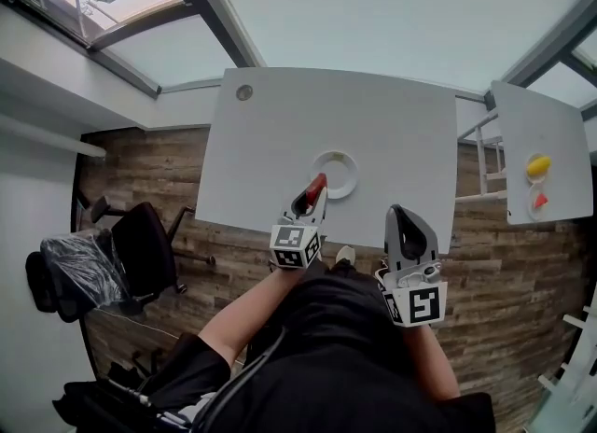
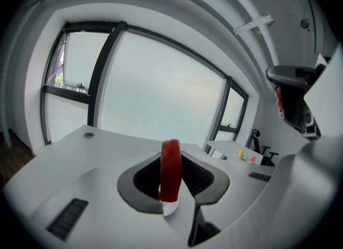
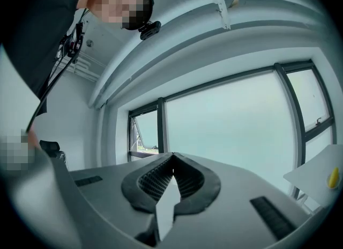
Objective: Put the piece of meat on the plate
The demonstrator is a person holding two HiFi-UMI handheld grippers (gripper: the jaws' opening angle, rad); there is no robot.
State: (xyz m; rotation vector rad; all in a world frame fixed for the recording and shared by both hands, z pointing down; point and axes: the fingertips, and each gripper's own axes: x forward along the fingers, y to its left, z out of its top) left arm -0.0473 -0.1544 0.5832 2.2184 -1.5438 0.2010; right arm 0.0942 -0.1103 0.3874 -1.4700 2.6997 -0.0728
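My left gripper (image 1: 314, 190) is shut on the red piece of meat (image 1: 317, 183), held on edge between its jaws just left of the white plate (image 1: 347, 160) on the white table (image 1: 280, 142). In the left gripper view the piece of meat (image 2: 171, 169) stands upright between the dark pads, with the table (image 2: 64, 151) beyond. My right gripper (image 1: 407, 221) hovers at the table's near edge, right of the plate. Its jaws (image 3: 171, 175) meet at the tips with nothing between them.
A second white table (image 1: 546, 156) at the right carries a yellow item (image 1: 538, 165) and a red item (image 1: 540, 202). A black office chair (image 1: 140, 249) stands on the wooden floor at the left. Large windows run behind the table.
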